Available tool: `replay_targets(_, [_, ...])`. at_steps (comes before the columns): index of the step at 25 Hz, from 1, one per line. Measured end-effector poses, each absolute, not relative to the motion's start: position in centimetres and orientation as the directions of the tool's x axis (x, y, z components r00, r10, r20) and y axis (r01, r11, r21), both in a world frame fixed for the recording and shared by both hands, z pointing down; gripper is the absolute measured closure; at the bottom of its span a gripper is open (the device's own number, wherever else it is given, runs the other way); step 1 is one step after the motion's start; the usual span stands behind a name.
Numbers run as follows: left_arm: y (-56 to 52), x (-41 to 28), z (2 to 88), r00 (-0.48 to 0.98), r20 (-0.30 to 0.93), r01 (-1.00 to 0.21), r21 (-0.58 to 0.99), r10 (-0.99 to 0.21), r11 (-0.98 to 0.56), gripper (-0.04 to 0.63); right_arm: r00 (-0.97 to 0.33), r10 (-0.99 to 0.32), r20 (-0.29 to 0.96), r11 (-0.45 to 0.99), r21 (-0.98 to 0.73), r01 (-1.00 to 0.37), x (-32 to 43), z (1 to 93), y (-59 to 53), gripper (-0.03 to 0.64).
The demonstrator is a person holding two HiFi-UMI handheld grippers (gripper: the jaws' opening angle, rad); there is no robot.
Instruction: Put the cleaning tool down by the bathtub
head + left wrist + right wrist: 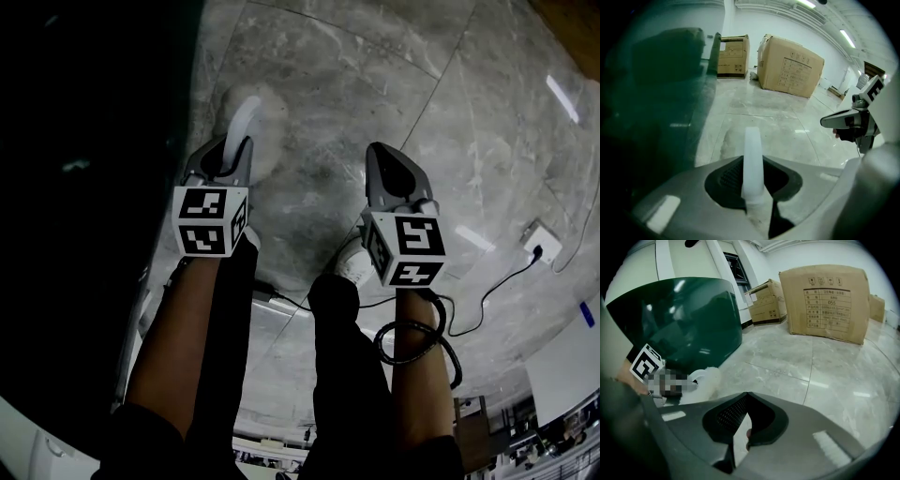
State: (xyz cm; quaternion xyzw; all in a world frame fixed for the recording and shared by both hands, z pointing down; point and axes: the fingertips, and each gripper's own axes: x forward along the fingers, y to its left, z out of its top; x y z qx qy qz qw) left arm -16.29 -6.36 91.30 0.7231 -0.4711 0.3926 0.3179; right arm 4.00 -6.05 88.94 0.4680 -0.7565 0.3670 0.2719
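Only bit I can actually read is "055" on the printed label of the big cardboard box (pixel 825 301); the rest of its print is too small. The cubes on the left hand-held gripper (pixel 231 142) and right hand-held gripper (pixel 379 152) just show square marker patterns, no letters.

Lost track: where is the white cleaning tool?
Head view, left side: the white fluffy-headed cleaning tool is clamped in the left tongs, just right of the dark green bathtub.

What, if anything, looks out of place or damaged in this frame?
Nothing is spilled or broken. The only untidy thing is a thin black cable trailing loose across the marble floor to a white socket box. The left gripper holds the cleaning tool normally beside the green bathtub.
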Motion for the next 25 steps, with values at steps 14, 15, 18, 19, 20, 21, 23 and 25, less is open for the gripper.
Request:
replay_targets(14, [-6.3, -16.8, 95.0, 0.223, 0.881, -0.934, 0.071, -0.418, -0.349, 0.508, -0.404, -0.488, 0.773, 0.277, -0.302, -0.912, 4.8, 92.7, -5.2, 0.595])
replay_targets(15, [-6.3, -16.9, 95.2, 0.22, 0.883, -0.934, 0.069, -0.414, -0.35, 0.508, -0.403, -0.487, 0.775, 0.273, -0.303, -0.913, 4.8, 92.9, -5.1, 0.594])
replay_targets(18, [-6.1, -17.0, 95.7, 0.215, 0.889, -0.932, 0.064, -0.403, -0.357, 0.508, -0.407, -0.478, 0.779, 0.273, -0.308, -0.911, 4.7, 93.4, -4.9, 0.595])
replay_targets(19, [-6.2, -17.1, 95.8, 0.212, 0.891, -0.932, 0.061, -0.402, -0.358, 0.508, -0.409, -0.476, 0.779, 0.275, -0.31, -0.91, 4.7, 93.5, -4.9, 0.594])
replay_targets(20, [-6.2, -17.2, 95.9, 0.209, 0.891, -0.932, 0.058, -0.402, -0.356, 0.508, -0.411, -0.475, 0.778, 0.276, -0.311, -0.909, 4.7, 93.5, -4.9, 0.594])
replay_targets(21, [-6.3, -17.2, 96.1, 0.207, 0.891, -0.934, 0.057, -0.403, -0.354, 0.508, -0.412, -0.476, 0.777, 0.277, -0.312, -0.909, 4.7, 93.6, -5.0, 0.594])
replay_targets(23, [-6.3, -17.4, 96.4, 0.202, 0.893, -0.934, 0.053, -0.402, -0.352, 0.508, -0.416, -0.474, 0.776, 0.285, -0.311, -0.907, 4.6, 93.8, -5.0, 0.595])
replay_targets(25, [-6.0, -17.6, 96.7, 0.196, 0.897, -0.935, 0.049, -0.395, -0.352, 0.508, -0.418, -0.471, 0.777, 0.288, -0.312, -0.905, 4.6, 94.0, -4.8, 0.594])
